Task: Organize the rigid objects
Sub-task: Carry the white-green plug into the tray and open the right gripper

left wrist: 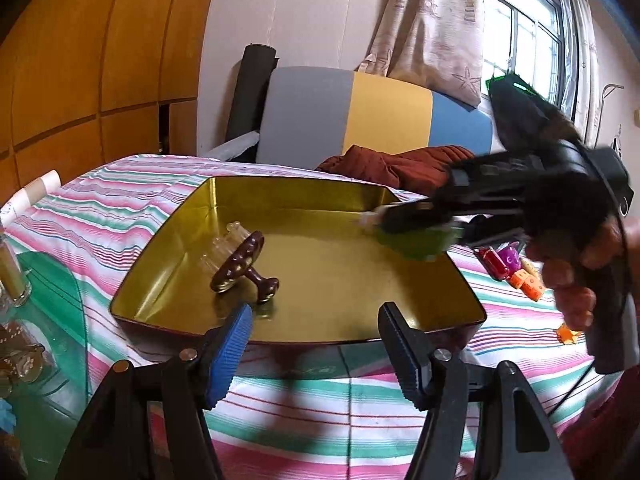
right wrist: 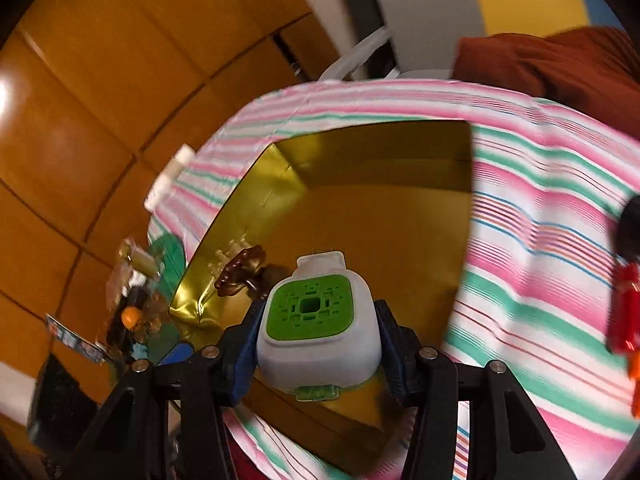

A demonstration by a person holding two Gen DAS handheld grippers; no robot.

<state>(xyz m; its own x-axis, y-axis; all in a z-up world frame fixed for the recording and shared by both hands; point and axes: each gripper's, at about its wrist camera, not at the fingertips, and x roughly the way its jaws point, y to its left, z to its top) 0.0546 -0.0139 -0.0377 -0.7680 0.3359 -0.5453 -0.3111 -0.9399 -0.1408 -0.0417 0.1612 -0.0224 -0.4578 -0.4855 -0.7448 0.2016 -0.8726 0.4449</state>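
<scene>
A gold-lined tin tray (left wrist: 452,292) sits on a striped cloth. Inside it lie a brown mushroom-shaped piece (left wrist: 244,266) and a clear plastic item (left wrist: 224,240) behind it. My right gripper (right wrist: 320,340) is shut on a white and green plastic device (right wrist: 316,320) and holds it above the tray's right edge; in the left wrist view the gripper (left wrist: 404,224) and the green device (left wrist: 416,240) are blurred. The tray (right wrist: 420,184) and brown piece (right wrist: 242,270) also show in the right wrist view. My left gripper (left wrist: 316,344) is open and empty just in front of the tray's near wall.
Colourful dice and small toys (left wrist: 516,270) lie on the cloth right of the tray. Jars and bottles (left wrist: 12,276) stand on a green glass surface at the left. A red-brown cloth (left wrist: 400,164) and a striped chair back (left wrist: 360,112) are behind.
</scene>
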